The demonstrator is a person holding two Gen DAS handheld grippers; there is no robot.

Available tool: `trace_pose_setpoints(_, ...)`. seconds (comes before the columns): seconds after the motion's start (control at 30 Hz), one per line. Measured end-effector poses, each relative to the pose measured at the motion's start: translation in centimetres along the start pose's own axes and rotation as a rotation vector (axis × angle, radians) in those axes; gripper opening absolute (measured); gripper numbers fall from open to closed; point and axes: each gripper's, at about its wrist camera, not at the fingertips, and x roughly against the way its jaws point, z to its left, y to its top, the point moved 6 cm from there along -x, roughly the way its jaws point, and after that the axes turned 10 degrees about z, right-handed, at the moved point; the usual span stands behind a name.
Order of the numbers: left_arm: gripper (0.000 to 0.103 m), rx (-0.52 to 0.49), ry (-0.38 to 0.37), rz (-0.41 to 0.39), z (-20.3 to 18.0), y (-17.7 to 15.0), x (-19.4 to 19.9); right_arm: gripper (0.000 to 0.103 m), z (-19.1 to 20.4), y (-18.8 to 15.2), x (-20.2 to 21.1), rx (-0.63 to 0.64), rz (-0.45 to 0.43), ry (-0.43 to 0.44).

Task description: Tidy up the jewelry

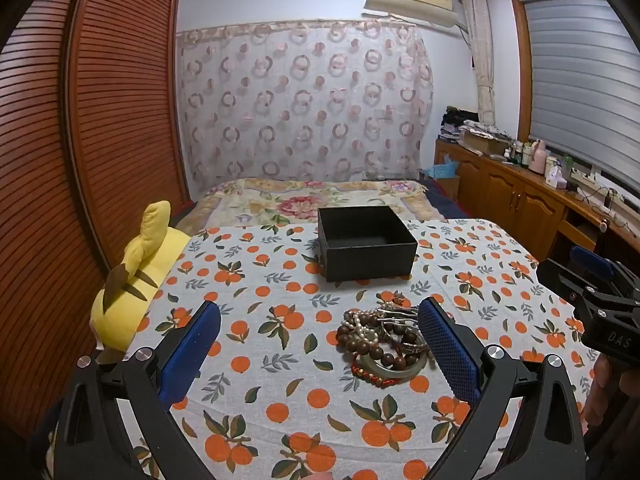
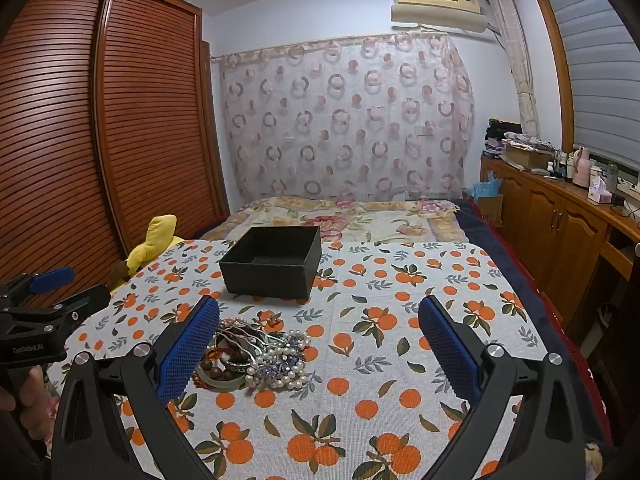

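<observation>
Left wrist view: left gripper (image 1: 320, 344) hangs with fingers spread wide, nothing between the pads; the jewelry pile (image 1: 382, 346) sits on the orange-print cloth (image 1: 280, 380) just inside the right finger, black box (image 1: 366, 242) at twelve o'clock beyond it. Right wrist view: right gripper (image 2: 320, 344) spread wide too, the jewelry at nine o'clock by its left finger, the box at eleven o'clock.

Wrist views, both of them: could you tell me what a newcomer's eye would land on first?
First the orange-print cloth covering the near end of the bed, with a tangled heap of jewelry lying on it. Just beyond the heap sits an open, empty black box, and a yellow plush toy lies at the cloth's left edge.
</observation>
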Motion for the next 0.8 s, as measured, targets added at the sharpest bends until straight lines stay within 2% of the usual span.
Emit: trace_pose_setpoints(0.8,0.095,0.0,0.0,0.004,0.0,-0.01,-0.02,0.101,-0.02,-0.04,0.02,-0.002,0.004,0.001)
